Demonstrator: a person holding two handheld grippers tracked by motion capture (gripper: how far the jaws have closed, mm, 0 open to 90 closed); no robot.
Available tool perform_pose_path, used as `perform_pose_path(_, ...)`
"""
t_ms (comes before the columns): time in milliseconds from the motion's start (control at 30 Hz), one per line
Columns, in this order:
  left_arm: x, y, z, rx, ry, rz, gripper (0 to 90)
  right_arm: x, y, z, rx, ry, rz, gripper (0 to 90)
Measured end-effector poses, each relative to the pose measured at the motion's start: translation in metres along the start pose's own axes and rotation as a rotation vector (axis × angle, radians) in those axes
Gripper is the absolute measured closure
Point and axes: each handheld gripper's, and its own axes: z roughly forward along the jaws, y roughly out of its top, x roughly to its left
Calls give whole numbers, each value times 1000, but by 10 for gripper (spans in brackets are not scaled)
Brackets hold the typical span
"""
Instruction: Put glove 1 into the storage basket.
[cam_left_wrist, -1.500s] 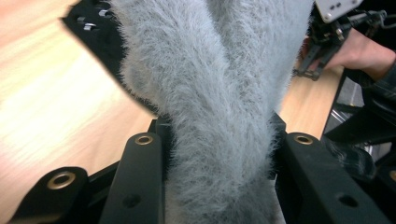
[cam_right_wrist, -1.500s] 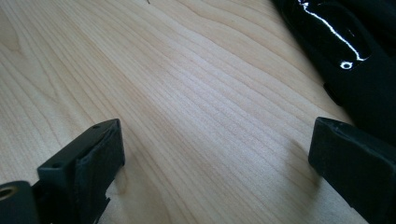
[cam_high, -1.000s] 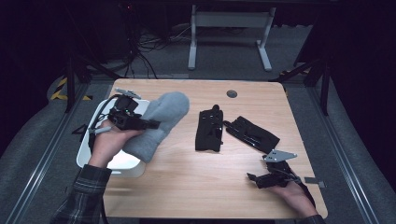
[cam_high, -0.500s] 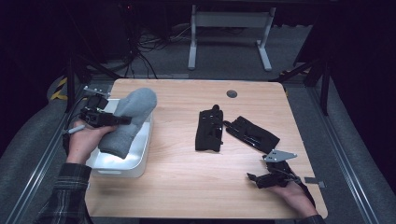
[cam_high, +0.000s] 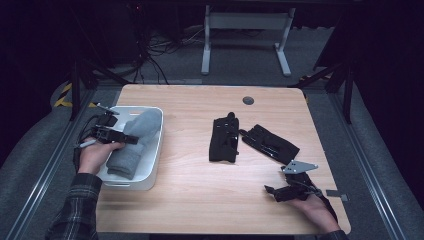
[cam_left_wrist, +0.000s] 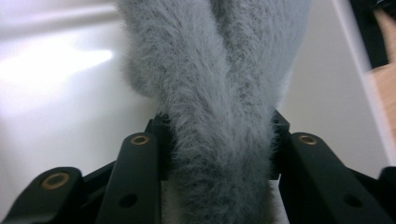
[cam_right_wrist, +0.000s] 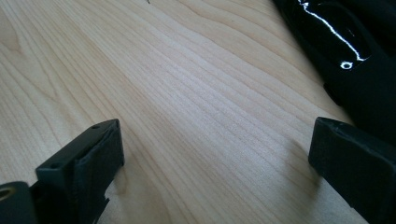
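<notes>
1. Jaws of my left gripper (cam_high: 131, 138) are clamped on the grey fuzzy sock (cam_high: 134, 143), partly closed with the plush squeezed between them; they have just eased a little wider, yet in the left gripper view the pile of the sock (cam_left_wrist: 219, 107) bulges against both sides, so the grip holds.
2. Its long axis runs from the near-left of the white bin (cam_high: 156, 150) up toward the far-right corner, with the rounded far end resting against the bin's far rim.
3. It looks thick and soft, pale grey, folded lengthwise so that a crease runs down its middle.
4. It lies inside the bin, which sits at the left edge of the desk (cam_high: 190, 185).
5. On my right gripper (cam_high: 272, 192) the jaws stand wide apart with nothing between them, low over bare wood at the near-right of the desk.
6. Two black gloves lie mid-desk, well apart from the bin: one glove (cam_high: 223, 139) pointing away from me, the other glove (cam_high: 270, 143) slanted toward the right gripper.
</notes>
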Motion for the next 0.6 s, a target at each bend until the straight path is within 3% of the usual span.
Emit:
perform_pose_path(100,3,0,9,54,38,-15,561,0,0,0,0,0,0,35)
perform_pose_path(200,5,1,13,76,51,-20,419,0,0,0,0,0,0,35)
perform_pose_path(333,2,1,4,18,112,0,238,0,0,0,-1,1,-1,35)
perform_pose_path(433,-2,-1,-5,-42,115,14,181,0,0,0,-1,1,-1,35)
perform_pose_path(600,-20,-2,-18,-82,123,79,150,0,0,0,-1,1,-1,34)
